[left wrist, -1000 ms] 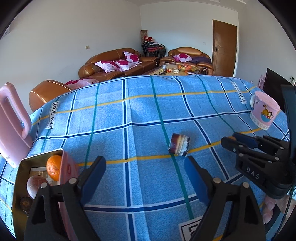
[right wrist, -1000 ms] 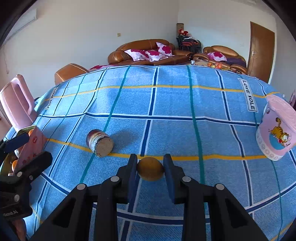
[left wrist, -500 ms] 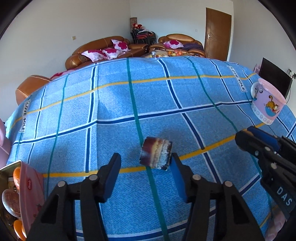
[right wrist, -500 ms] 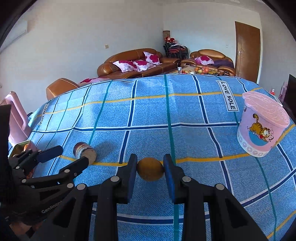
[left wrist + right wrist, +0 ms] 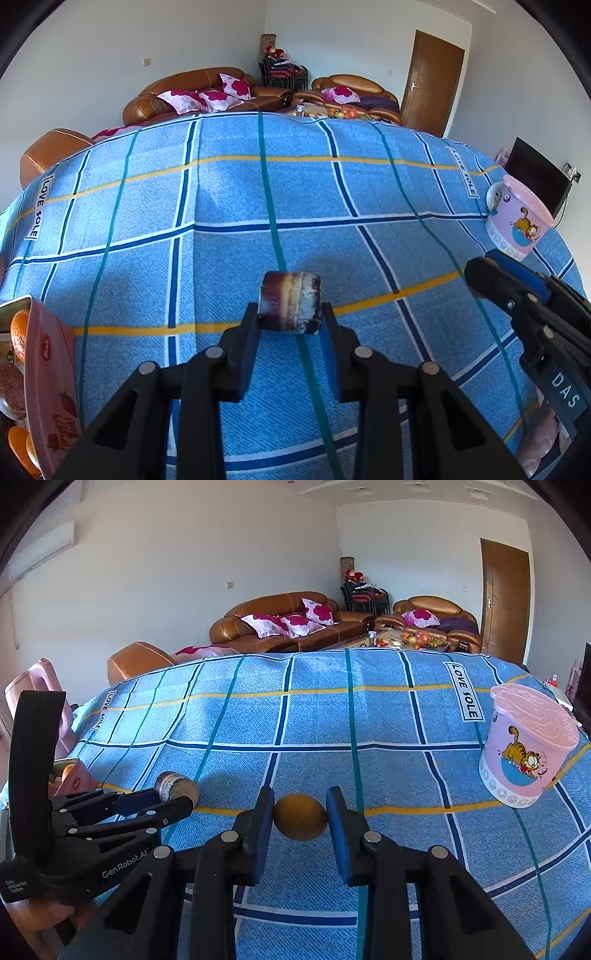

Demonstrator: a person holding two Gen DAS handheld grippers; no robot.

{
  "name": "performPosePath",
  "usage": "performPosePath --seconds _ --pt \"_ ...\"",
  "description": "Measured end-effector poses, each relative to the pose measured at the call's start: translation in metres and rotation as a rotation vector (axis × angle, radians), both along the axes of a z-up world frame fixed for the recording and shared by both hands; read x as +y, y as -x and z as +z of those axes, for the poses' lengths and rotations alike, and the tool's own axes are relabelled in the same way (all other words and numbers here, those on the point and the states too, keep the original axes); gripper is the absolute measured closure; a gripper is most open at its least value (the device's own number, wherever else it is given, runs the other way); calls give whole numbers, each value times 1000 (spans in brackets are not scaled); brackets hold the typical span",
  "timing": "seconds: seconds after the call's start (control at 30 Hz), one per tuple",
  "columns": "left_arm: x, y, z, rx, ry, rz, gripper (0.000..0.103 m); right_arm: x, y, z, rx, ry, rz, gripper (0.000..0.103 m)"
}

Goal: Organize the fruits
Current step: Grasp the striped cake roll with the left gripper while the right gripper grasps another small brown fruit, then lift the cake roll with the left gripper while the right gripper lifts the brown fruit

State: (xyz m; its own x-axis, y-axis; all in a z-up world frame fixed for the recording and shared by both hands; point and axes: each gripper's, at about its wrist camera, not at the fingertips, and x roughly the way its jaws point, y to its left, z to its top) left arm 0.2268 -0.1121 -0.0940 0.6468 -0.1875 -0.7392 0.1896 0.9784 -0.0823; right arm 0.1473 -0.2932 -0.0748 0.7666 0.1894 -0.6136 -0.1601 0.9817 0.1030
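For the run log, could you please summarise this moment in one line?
left gripper: closing on small can | right gripper: shut on brown fruit

I get bright, even daylight in both wrist views, and the blue checked cloth reads sharp. Only soft shadows sit under things, with no glare. The fisheye bows the table's far edge and blackens the pictures' corners; the far sofas look slightly soft.
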Motion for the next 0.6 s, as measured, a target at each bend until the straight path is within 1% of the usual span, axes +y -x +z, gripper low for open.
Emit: performPosePath --seconds 0.27,0.6 --pt "2 8 9 -58 -12 -5 70 2 6 4 -38 10 8 72" --pt "4 16 13 -95 -9 4 70 4 17 9 -88 8 21 72"
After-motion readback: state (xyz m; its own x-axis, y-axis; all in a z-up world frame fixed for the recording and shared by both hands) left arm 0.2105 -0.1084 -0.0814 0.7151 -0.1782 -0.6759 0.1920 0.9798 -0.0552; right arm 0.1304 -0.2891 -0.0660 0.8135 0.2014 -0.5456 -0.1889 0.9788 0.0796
